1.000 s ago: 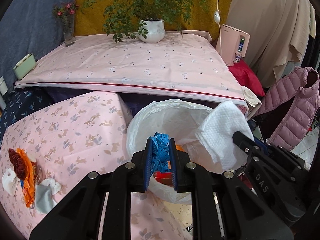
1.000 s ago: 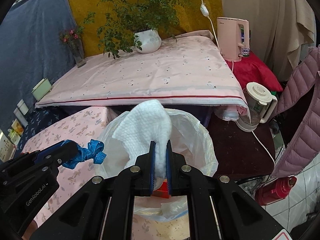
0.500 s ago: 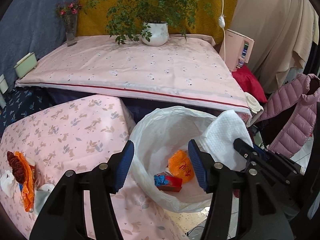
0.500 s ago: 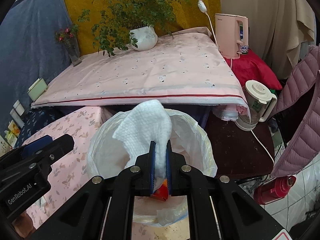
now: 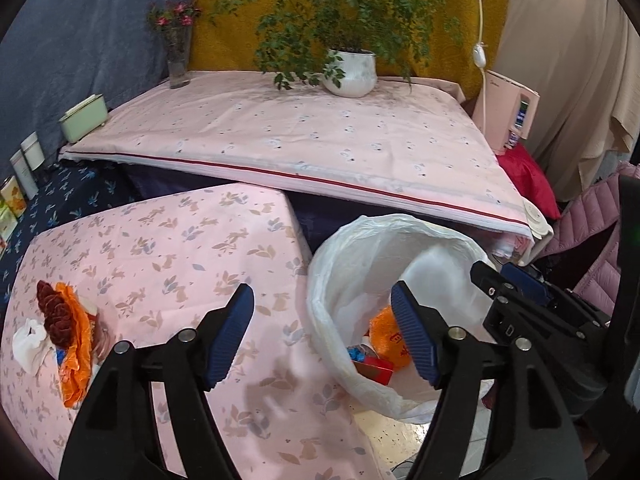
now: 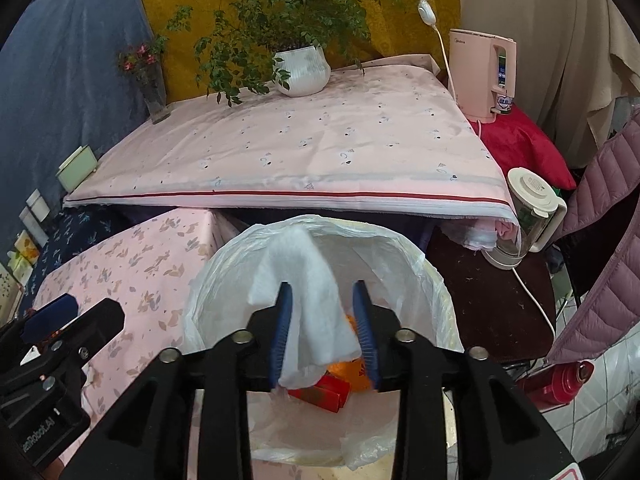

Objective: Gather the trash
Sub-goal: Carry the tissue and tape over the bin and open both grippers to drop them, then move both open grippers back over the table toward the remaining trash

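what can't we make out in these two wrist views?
- Bin bottom: right wrist, hidden by the white tissue and the right claw.
- Trash pile on the floral cloth: left wrist, too small and overlapping to tell pieces apart.
- Tissue: not visible in left wrist; whether it still touches a pad, unclear.

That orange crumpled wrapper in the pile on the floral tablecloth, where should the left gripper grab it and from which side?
Probably the lower folds of the orange wrapper, where it spreads clear of the dark red piece on its upper end. Come from above, jaws across its narrow width: it lies long and flat on the tablecloth, with white tissue crowding its left. The left gripper stands open and empty.
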`<state>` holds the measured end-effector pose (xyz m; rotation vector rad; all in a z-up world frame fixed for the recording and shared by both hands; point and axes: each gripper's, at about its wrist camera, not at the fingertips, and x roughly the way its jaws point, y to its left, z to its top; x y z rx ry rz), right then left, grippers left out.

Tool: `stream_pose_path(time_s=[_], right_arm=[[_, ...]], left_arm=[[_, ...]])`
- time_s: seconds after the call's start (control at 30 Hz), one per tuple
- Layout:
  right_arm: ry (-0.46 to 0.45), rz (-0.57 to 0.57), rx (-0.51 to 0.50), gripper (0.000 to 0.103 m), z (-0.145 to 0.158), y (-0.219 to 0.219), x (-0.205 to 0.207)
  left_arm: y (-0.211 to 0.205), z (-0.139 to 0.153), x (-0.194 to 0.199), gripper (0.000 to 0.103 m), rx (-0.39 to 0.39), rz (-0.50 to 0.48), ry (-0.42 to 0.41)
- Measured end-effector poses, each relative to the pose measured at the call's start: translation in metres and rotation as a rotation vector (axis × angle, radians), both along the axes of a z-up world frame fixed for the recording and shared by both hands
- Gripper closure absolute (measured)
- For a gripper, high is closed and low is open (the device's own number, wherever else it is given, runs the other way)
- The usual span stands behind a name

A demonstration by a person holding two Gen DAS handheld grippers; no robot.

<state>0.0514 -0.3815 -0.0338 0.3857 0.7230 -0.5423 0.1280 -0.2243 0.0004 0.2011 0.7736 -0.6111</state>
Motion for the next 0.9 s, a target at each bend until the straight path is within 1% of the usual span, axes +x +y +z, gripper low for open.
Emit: stream_pose_path(time_s=[0.1,0.37,0.5,0.9], right_arm=[[-0.002,0.013,-0.009,0.065,0.003,0.008,0.002],[0.01,0.067,-0.038,0.063,0.007,0.036,0.006],[0.007,0.088,-0.053,0.058,0.011,0.049,0.007],[0.011,0.174,-0.067,0.054,0.015,0.102,0.018]], left_arm=[[0.009,-0.003,0.003,0.035,0.01,0.019,-0.002],[0.036,-0.007,0.012,0.035,0.006,0.074,0.01],[0.049,-0.007,0.012,0.035,0.005,0.095,0.004],[0.099,-0.009,0.019,0.032,-0.001,0.179,0.001]])
